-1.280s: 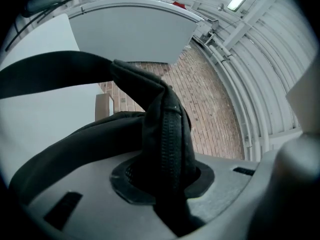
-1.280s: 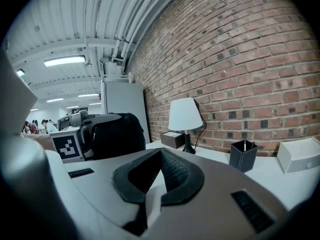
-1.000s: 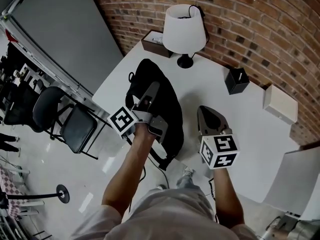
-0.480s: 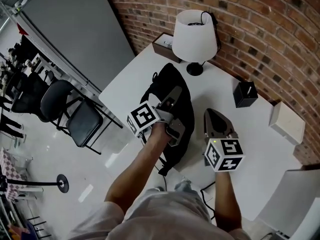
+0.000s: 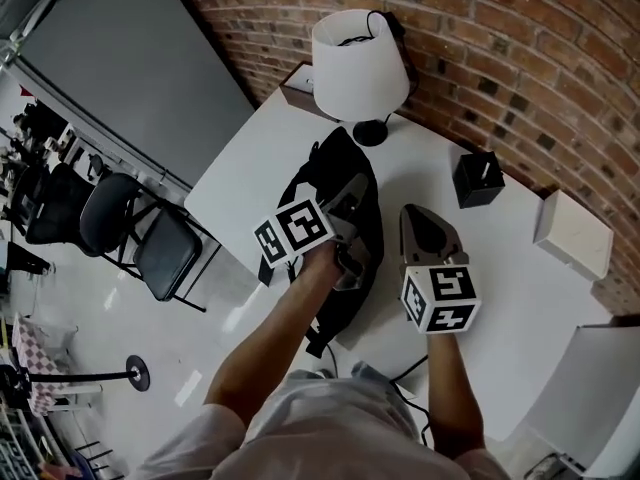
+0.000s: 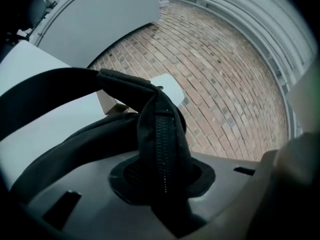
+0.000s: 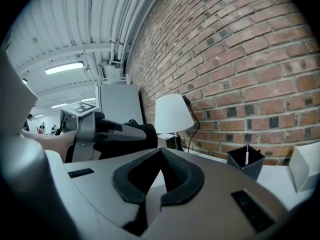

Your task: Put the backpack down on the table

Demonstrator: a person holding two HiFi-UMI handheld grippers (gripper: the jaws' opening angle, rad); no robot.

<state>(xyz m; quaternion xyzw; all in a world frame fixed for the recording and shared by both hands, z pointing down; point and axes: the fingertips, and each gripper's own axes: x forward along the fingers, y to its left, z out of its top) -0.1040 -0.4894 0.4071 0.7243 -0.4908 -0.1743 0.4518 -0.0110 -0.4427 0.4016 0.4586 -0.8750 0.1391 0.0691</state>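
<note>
The black backpack [image 5: 358, 230] lay on the near left part of the white table [image 5: 245, 173], one end reaching toward the lamp [image 5: 360, 60] at the far side and a strap hanging over the near edge; whether all its weight rested on the tabletop could not be told. The left gripper [image 5: 351, 192] was clamped on a raised fold of the bag's fabric with a zip running up it, the fold standing up between the pads in the left gripper view. The right gripper [image 5: 412, 215] hovered just to the right of the backpack, apart from it, its jaws closed tip to tip with nothing between them. A small brown box [image 5: 297, 81] sat left of the lamp base against the brick wall [image 5: 520, 38]. Farther right stood a black pen holder [image 5: 476, 178] and, beyond it, a white box [image 5: 572, 234]. Dark chairs [image 5: 160, 253] stood on the floor to the left of the table.
</note>
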